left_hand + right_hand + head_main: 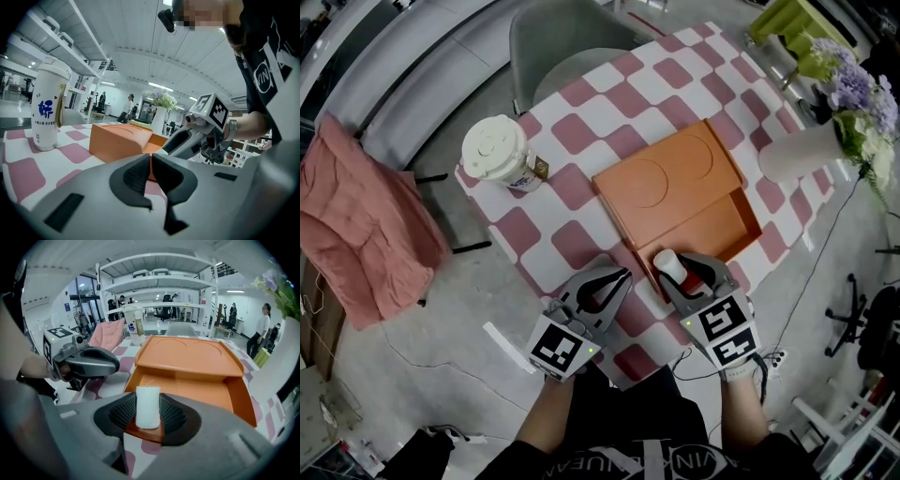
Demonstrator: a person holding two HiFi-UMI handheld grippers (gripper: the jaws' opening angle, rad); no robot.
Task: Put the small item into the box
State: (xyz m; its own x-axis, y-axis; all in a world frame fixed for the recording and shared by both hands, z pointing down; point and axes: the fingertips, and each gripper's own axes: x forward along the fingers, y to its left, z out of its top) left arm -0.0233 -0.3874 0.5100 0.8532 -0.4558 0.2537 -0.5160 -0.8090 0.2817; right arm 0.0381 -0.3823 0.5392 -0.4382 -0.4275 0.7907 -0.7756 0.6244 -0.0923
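In the head view, the right gripper (677,271) holds the small white item (667,262) over the near rim of the orange box (673,181), at the tabletop's (572,227) near edge. The left gripper (622,276) is just beside it. The left gripper view shows that gripper's jaws pressed together with nothing between them. The right gripper view shows the item (147,406) upright, pinched between both pads.

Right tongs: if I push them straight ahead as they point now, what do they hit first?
Likely the orange box: the right tongs, shut on the small white item, are at its near rim, facing the lid's front edge. Height is unclear; they might pass above.
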